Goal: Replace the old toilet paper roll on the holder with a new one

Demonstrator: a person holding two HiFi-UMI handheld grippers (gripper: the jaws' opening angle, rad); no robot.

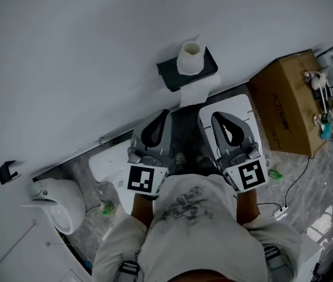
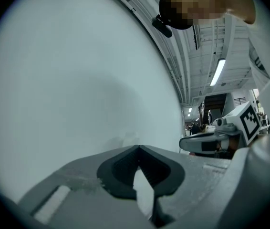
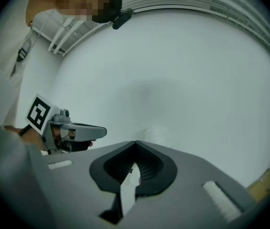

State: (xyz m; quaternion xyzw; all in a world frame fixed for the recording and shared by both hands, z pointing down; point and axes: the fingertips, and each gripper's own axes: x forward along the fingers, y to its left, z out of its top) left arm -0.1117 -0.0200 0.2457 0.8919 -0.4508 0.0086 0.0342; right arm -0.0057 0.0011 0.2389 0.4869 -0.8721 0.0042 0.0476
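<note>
White toilet paper roll sits on black wall holder, plain white wall. Brown cardboard box on grey marbled floor. Left gripper, right gripper: both pressed together.

- Wall: smooth, matt white finish.
- Toilet paper roll: soft white paper, matt.
- Holder: dark and matt; looks like plastic.
- Box: brown cardboard, dull surface.
- Floor: grey marbled pattern, polished, with bright reflections.
- Left gripper and right gripper: grey matt plastic shells.
- Fingers: lined with black ribbed pads, matt.
- Shirt: white cloth with a grey print.
</note>
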